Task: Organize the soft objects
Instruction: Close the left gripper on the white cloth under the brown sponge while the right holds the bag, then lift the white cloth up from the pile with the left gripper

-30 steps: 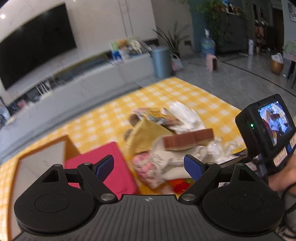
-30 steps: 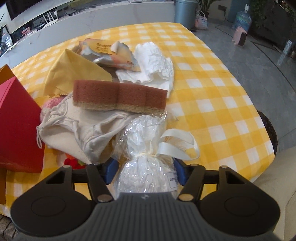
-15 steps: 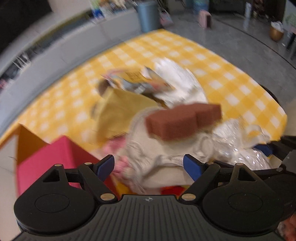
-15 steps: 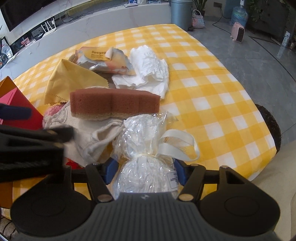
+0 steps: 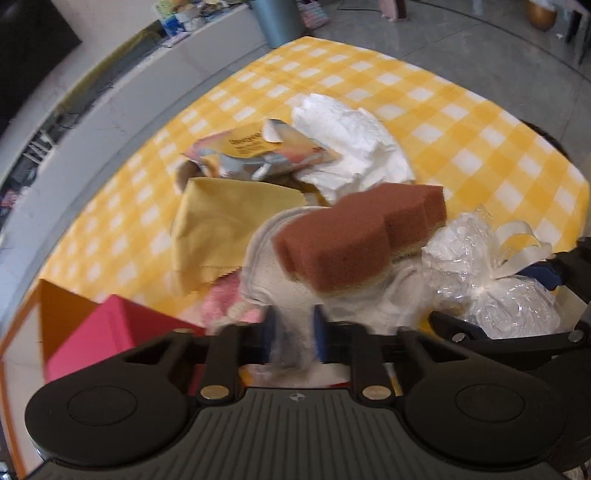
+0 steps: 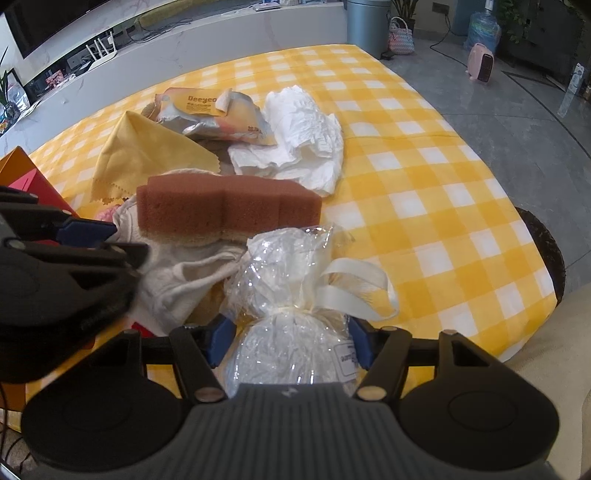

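A brown sponge lies on a cream cloth bag in a pile on the yellow checked tablecloth. My left gripper is closing tight on a fold of that cloth bag, and the fabric is pinched between its blue pads. My right gripper is shut on a clear plastic bag tied with white ribbon, with a pad against each side. A yellow cloth, a wipes packet and white tissue lie beyond. Something pink and fluffy peeks from under the bag.
A red box in an orange tray stands at the left of the pile. The table edge curves round at the right, with grey floor, a bin and a low white cabinet beyond.
My left gripper came down and in over the pile, then its jaws went from wide open to shut on the cream cloth bag. The right gripper and its plastic bag stayed put.
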A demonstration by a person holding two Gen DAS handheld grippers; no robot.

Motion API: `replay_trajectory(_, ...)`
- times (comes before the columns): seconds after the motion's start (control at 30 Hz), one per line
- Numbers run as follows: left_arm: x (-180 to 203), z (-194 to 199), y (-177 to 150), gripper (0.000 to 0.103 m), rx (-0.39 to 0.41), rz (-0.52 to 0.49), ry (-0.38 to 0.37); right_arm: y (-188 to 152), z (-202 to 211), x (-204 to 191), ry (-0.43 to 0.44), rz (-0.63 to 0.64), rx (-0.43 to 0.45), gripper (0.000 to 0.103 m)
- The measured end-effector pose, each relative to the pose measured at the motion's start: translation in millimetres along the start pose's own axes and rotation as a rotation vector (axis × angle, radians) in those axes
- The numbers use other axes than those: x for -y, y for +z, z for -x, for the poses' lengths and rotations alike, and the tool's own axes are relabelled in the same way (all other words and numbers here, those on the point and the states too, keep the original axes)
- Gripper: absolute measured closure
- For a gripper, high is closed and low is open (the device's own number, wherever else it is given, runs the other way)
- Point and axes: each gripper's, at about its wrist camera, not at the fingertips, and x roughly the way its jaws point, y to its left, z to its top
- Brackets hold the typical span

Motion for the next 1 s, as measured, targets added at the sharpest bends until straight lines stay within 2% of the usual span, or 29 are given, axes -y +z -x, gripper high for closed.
replay_trajectory(0.23, -20, 29, -4, 0.095, 0.050, 0.054, -0.070, 0, 3, 1, 0.021, -0.005, 0.015, 0.039)
replay_trajectory(0.37, -28, 34, -11, 0.095, 0.000, 0.073, -0.122, 0, 4, -1, 0.026, 0.004, 0.015, 0.039)
replay_trajectory(0.5, -32, 40, -29, 0.096, -0.004, 0.074, -0.181, 0, 3, -1, 0.028, 0.006, 0.013, 0.039)
replay_trajectory(0.57, -36, 40, -39, 0.102, -0.008, 0.087, -0.224, 0, 3, -1, 0.028, 0.008, 0.014, 0.039)
replay_trajectory(0.7, -36, 27, -49, 0.098, -0.028, 0.081, -0.287, -1, 2, -3, 0.015, 0.018, 0.011, 0.039)
replay_trajectory(0.77, -33, 17, -51, 0.092, -0.048, 0.096, -0.316, -1, 2, -6, 0.007, 0.031, 0.010, 0.039)
replay_trajectory(0.8, -32, 12, -51, 0.085, -0.056, 0.105, -0.337, -1, 1, -6, 0.006, 0.035, 0.006, 0.039)
replay_trajectory(0.83, -31, 8, -51, 0.069, -0.063, 0.117, -0.359, -1, 0, -6, 0.003, 0.035, 0.003, 0.039)
replay_trajectory(0.87, -29, 5, -51, 0.060, -0.060, 0.127, -0.377, -1, 0, -6, 0.002, 0.034, 0.001, 0.039)
replay_trajectory(0.9, -27, 3, -52, 0.054, -0.051, 0.136, -0.385, -1, -1, -5, 0.002, 0.032, -0.001, 0.039)
replay_trajectory(0.97, -21, 2, -52, 0.034, -0.038, 0.136, -0.378, -1, -1, -5, 0.005, 0.031, 0.000, 0.039)
replay_trajectory(1.0, -17, 1, -52, 0.031, -0.039, 0.131, -0.370, -1, -1, -5, 0.005, 0.032, 0.000, 0.039)
